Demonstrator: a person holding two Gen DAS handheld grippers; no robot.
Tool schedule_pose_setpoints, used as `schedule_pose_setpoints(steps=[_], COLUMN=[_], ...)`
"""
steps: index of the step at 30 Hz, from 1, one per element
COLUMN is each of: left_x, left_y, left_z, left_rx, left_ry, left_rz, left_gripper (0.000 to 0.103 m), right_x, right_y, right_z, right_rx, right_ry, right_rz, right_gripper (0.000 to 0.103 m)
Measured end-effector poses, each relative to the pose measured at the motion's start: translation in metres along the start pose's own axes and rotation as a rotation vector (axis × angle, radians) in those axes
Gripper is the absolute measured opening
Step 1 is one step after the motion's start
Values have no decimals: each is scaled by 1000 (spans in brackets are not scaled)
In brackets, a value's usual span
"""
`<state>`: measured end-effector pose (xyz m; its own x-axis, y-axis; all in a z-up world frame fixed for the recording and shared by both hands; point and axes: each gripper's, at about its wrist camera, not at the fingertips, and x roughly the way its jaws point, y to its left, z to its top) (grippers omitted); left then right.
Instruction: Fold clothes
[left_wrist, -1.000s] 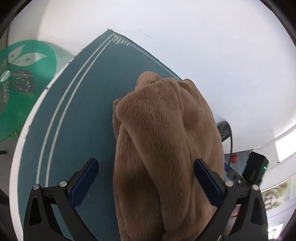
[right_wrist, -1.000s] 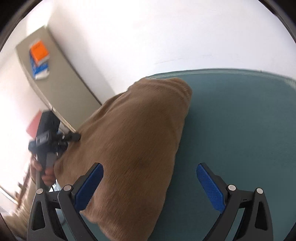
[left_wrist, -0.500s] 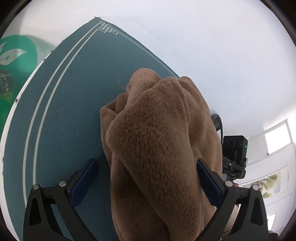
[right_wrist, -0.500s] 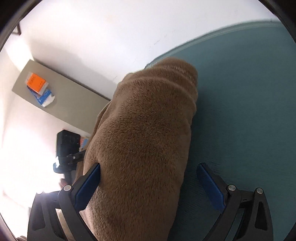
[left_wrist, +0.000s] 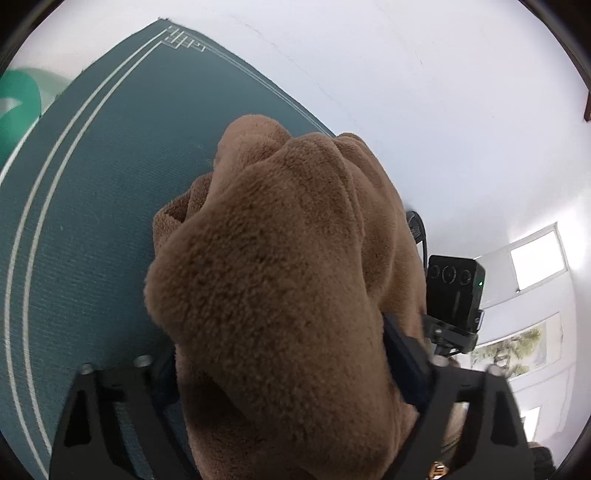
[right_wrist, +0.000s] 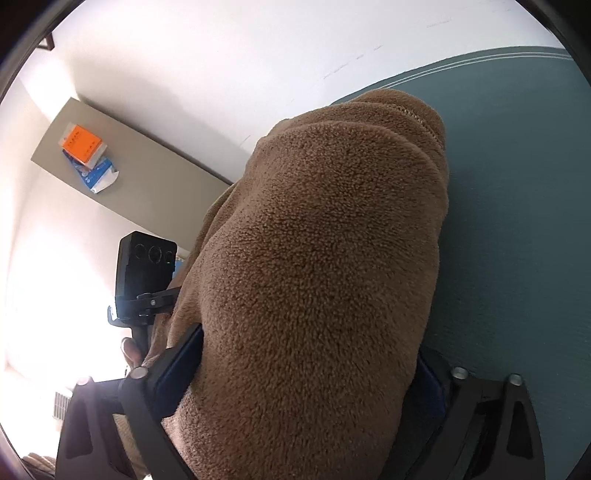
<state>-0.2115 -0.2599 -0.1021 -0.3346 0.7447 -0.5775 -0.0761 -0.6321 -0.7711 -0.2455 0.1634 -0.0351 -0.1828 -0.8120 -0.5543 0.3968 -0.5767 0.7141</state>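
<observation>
Left wrist view showed a dark teal mat (left_wrist: 92, 206) with pale double border lines covering the bench, its far corner with a key pattern lying close to the white wall (left_wrist: 424, 92). A brown fleece garment (left_wrist: 288, 266) was bunched in a thick roll on the mat, toward its right side, and ran out to the mat's far edge. The left tool (left_wrist: 284, 373) straddled the near end of that roll; its jaws had just been closing, and the blue pads now pressed into the fleece on both sides, clenched on the bundle. To the right of the garment, the other handheld unit with its black camera block (left_wrist: 456, 295) stood close beside the fleece. Right wrist view showed the same garment (right_wrist: 325, 258) from the other side, with the left unit's camera block (right_wrist: 146, 277) at its left and a person's fingers (right_wrist: 131, 350) under it. The right tool (right_wrist: 306, 373) had also just been closing, and its pads bore on the roll at both flanks, grasping it. Teal mat (right_wrist: 517, 203) lay bare to the right of the fleece.
</observation>
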Motion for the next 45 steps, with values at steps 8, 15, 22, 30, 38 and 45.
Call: schedule_pose_setpoints(steps=[8, 15, 22, 30, 38, 45], left_x=[1, 13, 69, 175, 325, 364], left_y=[-36, -101, -190, -296, -386, -375], left_z=[-4, -17, -35, -60, -77, -79], left_rx=[11, 101, 233, 346, 354, 308], left_ry=[-36, -11, 84, 224, 346, 373], left_rz=[26, -10, -88, -166, -148, -57], left_gripper=[64, 62, 62, 62, 62, 62], right_x=[-20, -64, -163, -276, -328, -311], right_y=[5, 20, 18, -5, -52, -102], right_z=[-7, -4, -43, -97, -140, -141], right_rx=[40, 1, 20, 94, 224, 316], right_ry=[-90, -182, -318, -465, -549, -520], right_rz=[38, -3, -89, -204, -280, -291], right_gripper=[60, 59, 59, 59, 59, 59])
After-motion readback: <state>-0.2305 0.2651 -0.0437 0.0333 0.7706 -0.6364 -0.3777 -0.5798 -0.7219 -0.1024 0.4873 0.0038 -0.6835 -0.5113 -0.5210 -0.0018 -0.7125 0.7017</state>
